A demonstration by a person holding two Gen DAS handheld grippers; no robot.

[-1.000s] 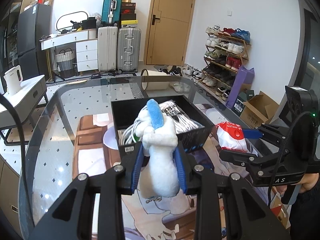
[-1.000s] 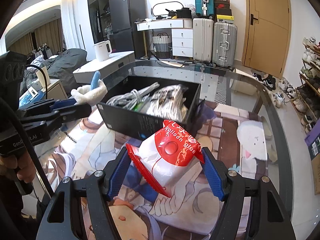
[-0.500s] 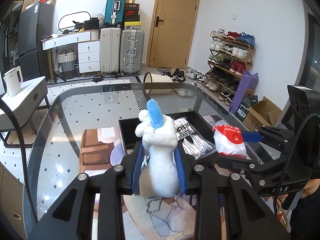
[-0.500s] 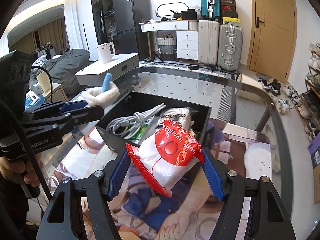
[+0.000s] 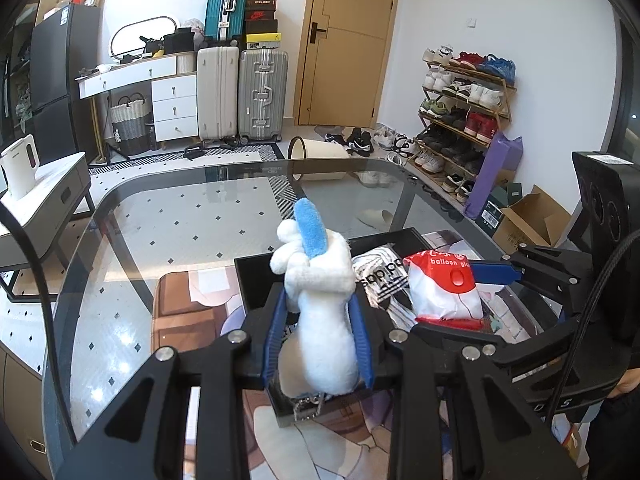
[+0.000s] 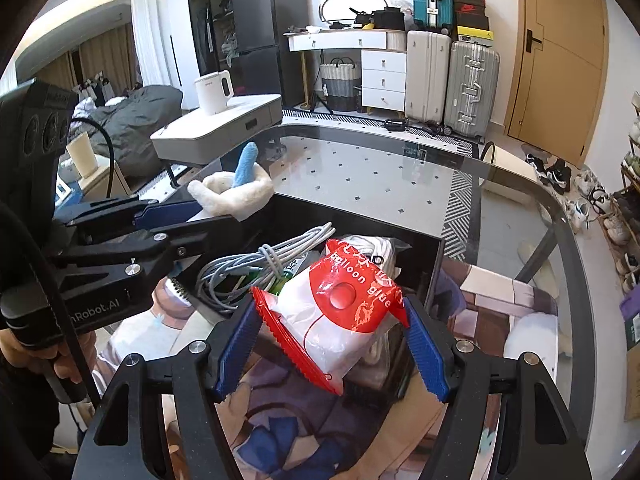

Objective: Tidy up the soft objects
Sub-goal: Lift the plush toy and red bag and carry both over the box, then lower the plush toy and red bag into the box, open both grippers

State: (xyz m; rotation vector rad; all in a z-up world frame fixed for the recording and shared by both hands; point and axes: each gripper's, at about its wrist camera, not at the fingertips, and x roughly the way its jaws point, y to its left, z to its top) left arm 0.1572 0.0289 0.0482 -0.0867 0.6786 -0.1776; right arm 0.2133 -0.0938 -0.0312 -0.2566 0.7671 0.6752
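Centrally in the left view, the left gripper [image 5: 318, 344] squeezes a plush toy [image 5: 320, 300] above the black box [image 5: 256, 280]. Lower center in the right view, the right gripper [image 6: 332, 344] clamps a balloon bag [image 6: 340, 308]; better release both low inside.

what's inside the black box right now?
In the black box: a coiled grey cable and a clear adidas-printed bag. The balloon glue bag, in the right gripper, covers the rest.

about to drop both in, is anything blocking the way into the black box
Nothing stands between them, but the black box already holds a grey cable bundle under the red-and-white balloon glue bag. The white plush toy hangs over its left end.
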